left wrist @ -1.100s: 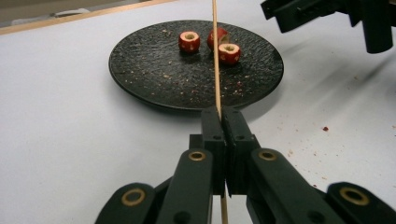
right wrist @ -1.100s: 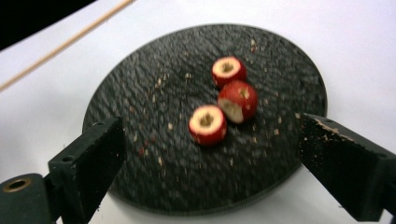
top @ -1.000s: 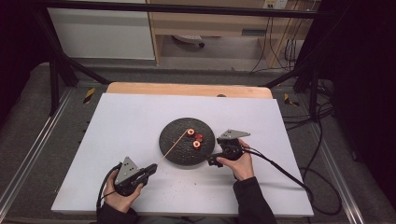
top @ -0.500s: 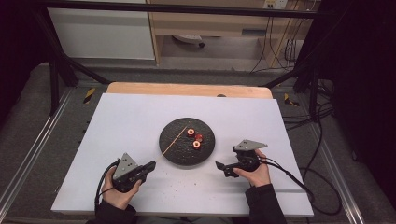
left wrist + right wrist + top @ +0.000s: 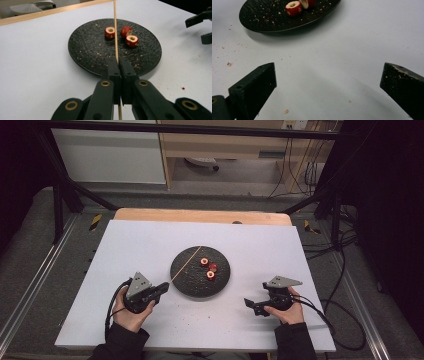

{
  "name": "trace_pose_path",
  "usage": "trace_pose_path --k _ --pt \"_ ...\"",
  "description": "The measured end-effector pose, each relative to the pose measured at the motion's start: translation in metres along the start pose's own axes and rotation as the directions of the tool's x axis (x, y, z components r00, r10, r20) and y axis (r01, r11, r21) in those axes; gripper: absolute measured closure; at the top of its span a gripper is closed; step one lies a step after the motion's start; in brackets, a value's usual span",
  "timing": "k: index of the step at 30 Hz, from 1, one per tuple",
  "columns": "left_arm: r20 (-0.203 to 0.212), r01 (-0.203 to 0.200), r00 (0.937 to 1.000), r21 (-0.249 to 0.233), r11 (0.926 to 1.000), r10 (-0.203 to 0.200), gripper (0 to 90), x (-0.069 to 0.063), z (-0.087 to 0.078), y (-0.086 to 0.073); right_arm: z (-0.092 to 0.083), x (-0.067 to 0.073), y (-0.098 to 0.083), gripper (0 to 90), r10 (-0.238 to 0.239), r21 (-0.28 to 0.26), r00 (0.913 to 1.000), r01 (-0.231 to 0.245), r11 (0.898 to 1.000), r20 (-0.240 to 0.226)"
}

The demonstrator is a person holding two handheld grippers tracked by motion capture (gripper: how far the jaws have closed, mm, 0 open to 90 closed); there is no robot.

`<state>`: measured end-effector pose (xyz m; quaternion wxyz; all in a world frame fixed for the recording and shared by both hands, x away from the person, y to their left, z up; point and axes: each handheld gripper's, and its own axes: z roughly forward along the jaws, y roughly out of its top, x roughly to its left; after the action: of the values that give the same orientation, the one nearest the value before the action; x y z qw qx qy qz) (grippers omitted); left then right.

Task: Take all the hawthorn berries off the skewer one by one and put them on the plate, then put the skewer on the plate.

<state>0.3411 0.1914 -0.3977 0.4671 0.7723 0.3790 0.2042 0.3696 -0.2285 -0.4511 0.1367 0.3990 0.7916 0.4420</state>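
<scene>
Skewer (image 5: pixel 115 30) clamped; right gripper (image 5: pixel 328 82) spread, off-plate (image 5: pixel 257 25).

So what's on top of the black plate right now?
On the black plate sit three red cored fruit pieces amid scattered crumbs. A wooden skewer, gripped in the left tongs, stretches across above it. The skewer and tongs hide narrow strips of the plate.

A thin wooden skewer (image 5: pixel 115 30) is clamped near its lower end between closed jaws and slants out over the left part of the round black plate (image 5: pixel 186 282) at the middle of the table. Three small red cored fruit pieces (image 5: pixel 210 268), perhaps hawthorn, lie clustered right of the plate's centre.
</scene>
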Motion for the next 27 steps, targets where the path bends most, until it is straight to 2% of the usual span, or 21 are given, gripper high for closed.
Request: trace_pose_path --k 17,27 --pt "-0.002 0.037 0.9993 0.033 0.9988 -0.037 88.3 0.000 0.034 0.026 -0.002 -0.003 -0.006 0.7 0.008 0.013 0.9999 -0.009 1.000 0.015" --pt "-0.036 0.058 0.9978 0.065 0.9962 -0.056 88.3 0.000 0.061 0.034 -0.001 -0.003 -0.007 0.8 0.001 0.018 0.9999 -0.001 1.000 0.013"
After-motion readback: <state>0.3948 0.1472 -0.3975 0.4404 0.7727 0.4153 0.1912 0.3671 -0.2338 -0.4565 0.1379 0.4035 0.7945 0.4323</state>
